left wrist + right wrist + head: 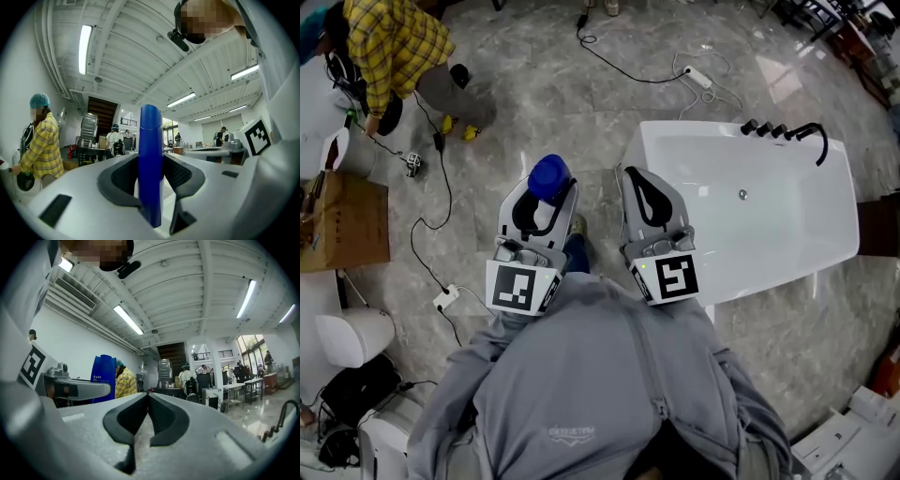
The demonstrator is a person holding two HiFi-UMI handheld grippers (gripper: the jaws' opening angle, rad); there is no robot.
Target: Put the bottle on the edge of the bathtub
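Stone floor [581, 103], bathtub [787, 234] basin in head view alone, left gripper [544, 202] fingers clamping blue bottle [150, 159], right gripper [148, 399] fingers closed, empty.

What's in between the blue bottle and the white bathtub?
In the head view, the right hand-held gripper, shut and empty, sits between the blue bottle and the bathtub.

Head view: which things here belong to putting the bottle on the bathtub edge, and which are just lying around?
For the job:
- blue bottle, clamped in the left gripper
- bathtub, whose rim is the target
- right gripper, shut and empty

Just lying about:
- cardboard box
- power strip on the floor
- person in a yellow checked shirt
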